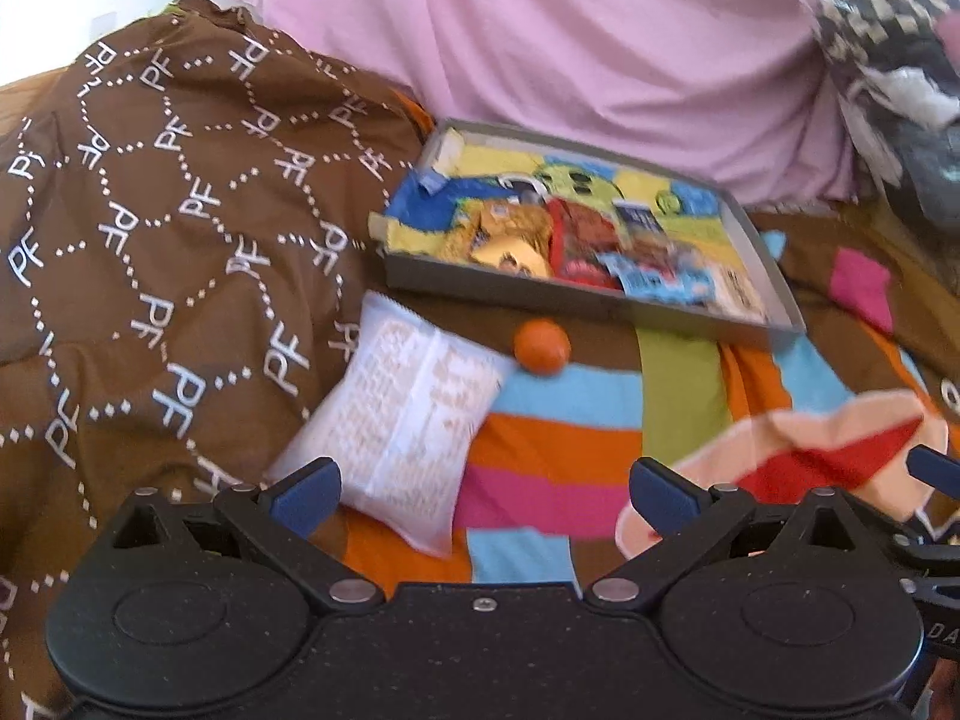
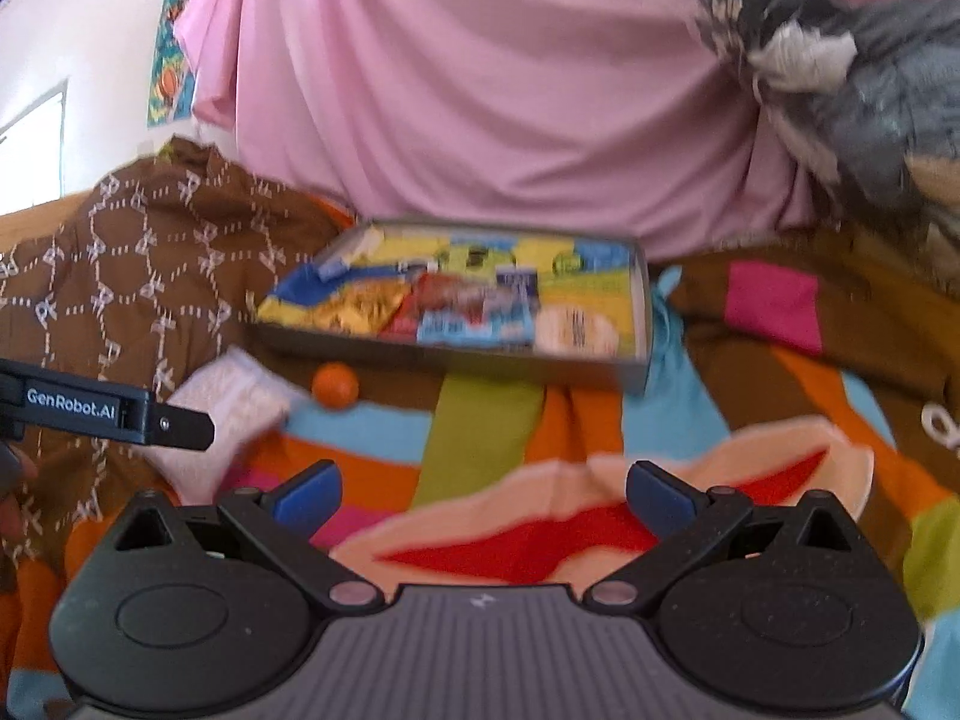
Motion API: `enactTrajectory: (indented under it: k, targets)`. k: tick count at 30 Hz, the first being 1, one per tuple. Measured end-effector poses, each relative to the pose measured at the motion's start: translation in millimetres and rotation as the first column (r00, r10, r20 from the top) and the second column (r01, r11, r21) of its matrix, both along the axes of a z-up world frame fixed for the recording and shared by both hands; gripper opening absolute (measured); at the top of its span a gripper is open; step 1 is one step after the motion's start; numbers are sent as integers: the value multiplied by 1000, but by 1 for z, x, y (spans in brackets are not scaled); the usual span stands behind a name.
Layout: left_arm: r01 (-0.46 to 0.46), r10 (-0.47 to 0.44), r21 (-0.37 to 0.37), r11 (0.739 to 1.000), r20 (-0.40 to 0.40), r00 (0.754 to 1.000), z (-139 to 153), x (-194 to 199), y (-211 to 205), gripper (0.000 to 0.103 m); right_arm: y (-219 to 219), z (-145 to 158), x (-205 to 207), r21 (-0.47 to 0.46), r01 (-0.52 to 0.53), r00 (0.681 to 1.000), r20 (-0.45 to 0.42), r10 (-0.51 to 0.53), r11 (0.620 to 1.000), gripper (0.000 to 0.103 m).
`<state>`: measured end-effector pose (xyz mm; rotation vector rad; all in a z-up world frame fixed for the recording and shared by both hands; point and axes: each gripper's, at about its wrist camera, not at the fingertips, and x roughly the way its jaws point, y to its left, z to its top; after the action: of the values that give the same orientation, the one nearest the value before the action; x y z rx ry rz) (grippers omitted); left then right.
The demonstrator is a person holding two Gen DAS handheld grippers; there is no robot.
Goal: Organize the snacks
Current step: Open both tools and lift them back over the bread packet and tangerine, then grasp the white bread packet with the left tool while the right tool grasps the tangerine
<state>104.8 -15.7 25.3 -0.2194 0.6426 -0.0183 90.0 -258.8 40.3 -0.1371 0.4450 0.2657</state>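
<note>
- A white snack packet (image 1: 399, 420) lies flat on the striped bedspread (image 1: 558, 438), its printed back facing up, one corner against the brown patterned quilt (image 1: 156, 228).
- In the left wrist view the packet sits just ahead of the left gripper (image 1: 485, 492), nearer its left fingertip (image 1: 306, 495), whose blue pad overlaps the packet's near edge in the picture; whether they touch cannot be told.
- The left gripper points forward and slightly down over the bed, jaws spread wide, nothing between them.
- A small orange ball-shaped item (image 1: 542, 346) rests just beyond the packet's far corner, between it and the tray.
- A shallow grey tray (image 1: 774, 276) lies farther back on the bedspread, holding a heap of snack wrappers (image 1: 576, 246) in blue, gold and red; the wrappers are too blurred to read.
- In the right wrist view the right gripper (image 2: 483, 495) hovers over the bedspread's red-and-peach patch (image 2: 540, 540), also open wide and empty, well to the right of the packet (image 2: 228, 414).
- The left gripper's black side (image 2: 108, 414) enters the right view from the left edge, crossing in front of the packet.
- Pink fabric (image 1: 570, 42) hangs behind the tray.
</note>
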Motion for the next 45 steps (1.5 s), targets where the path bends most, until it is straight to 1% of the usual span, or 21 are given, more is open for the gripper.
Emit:
enactTrajectory:
  k: [3,8,15,28,33,36,45]
  targets:
    - [7,-7,12,1000,-11,1000,-5,-6,-3,102,-2,-9,-3,-5,2,999,-44,-3,1000,103]
    - [7,-5,30,1000,-52,999,-15,-12,-4,102,1,-19,-1,-18,6,993,-116,-8,1000,103]
    - [-3,6,27,1000,-104,995,-26,-16,-1,102,9,-33,-1,-39,-46,983,-177,38,998,103]
    - [3,2,41,999,-124,992,-35,-15,6,102,16,-46,1,-41,-103,975,-201,92,994,103]
    - [18,-10,69,997,-121,993,-35,-10,10,102,20,-46,5,-35,-123,973,-199,114,992,103]
    - [26,-17,80,996,-117,993,-35,-6,14,102,24,-45,10,-40,-138,973,-192,127,990,103]
    - [45,-34,112,993,-97,995,-36,12,27,102,41,-46,32,-63,-169,966,-208,153,984,103]
